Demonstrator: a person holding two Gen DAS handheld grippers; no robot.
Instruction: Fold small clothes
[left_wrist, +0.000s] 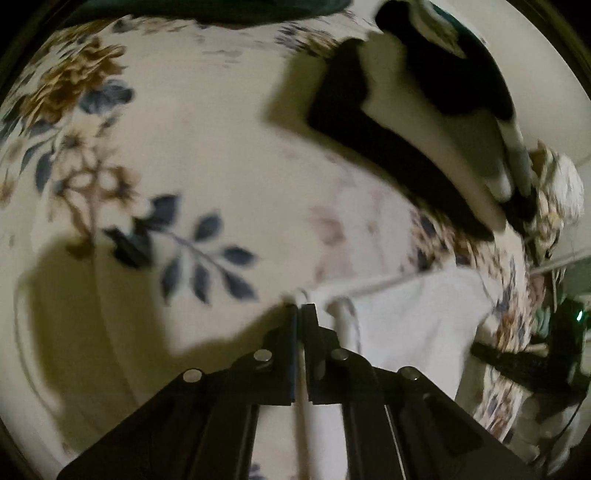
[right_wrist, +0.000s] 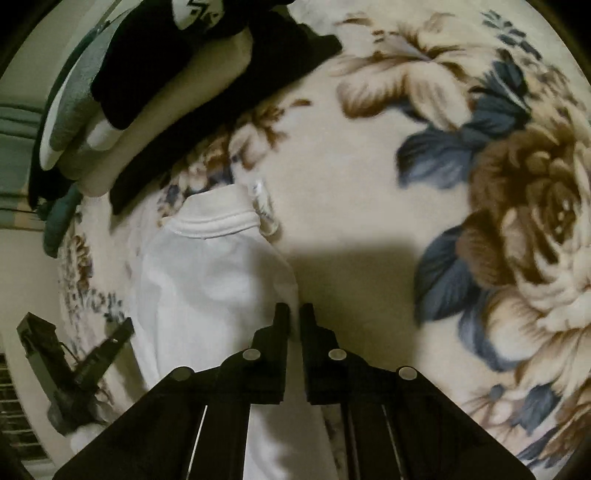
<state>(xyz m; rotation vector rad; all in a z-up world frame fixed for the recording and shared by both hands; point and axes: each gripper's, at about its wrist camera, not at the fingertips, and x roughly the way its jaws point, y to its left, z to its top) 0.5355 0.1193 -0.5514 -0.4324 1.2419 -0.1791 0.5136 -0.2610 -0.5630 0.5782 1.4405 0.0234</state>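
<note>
Right wrist view — white shirt (right_wrist: 207, 273) label (right_wrist: 264, 206) unreadable — blurred.

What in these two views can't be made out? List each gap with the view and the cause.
- Left wrist view: the white garment is blurred, and its near part lies behind the left gripper, whose jaws are shut on its edge.
- Right wrist view: the garment's lower part is hidden by the right gripper.
- Both views: the stack of folded clothes is cut off by the top edge.
- The floral blanket hides the surface beneath.
</note>
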